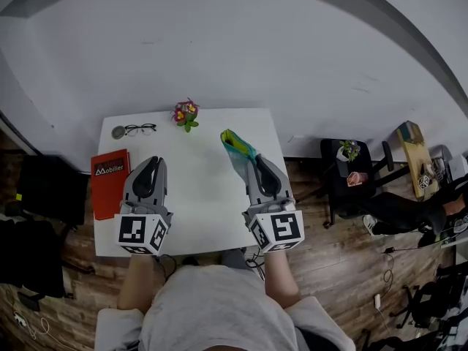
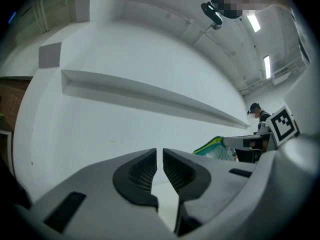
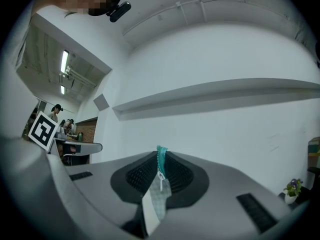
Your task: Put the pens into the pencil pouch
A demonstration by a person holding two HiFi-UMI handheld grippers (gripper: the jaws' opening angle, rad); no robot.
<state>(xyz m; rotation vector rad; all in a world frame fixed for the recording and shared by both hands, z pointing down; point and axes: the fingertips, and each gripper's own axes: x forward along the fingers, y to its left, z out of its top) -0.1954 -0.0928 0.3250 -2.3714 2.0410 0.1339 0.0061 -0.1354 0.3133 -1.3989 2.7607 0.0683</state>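
Observation:
A green and teal mesh pencil pouch (image 1: pixel 235 146) is lifted over the right side of the white table (image 1: pixel 201 203). My right gripper (image 1: pixel 259 164) is shut on its lower end. In the right gripper view, the pouch's teal zip edge (image 3: pixel 161 181) is pinched between the pads of that gripper (image 3: pixel 161 159). My left gripper (image 1: pixel 152 162) hovers over the table's left part, its jaws nearly together with nothing between them (image 2: pixel 159 156). The left gripper view has the pouch (image 2: pixel 216 148) at the right. No pen shows in any view.
At the table's back edge lie black glasses (image 1: pixel 139 129), a small round disc (image 1: pixel 118 131) and a little pot of flowers (image 1: pixel 186 114). A red book (image 1: pixel 110 183) overhangs the left edge. A black chair (image 1: pixel 351 178) with small items stands to the right.

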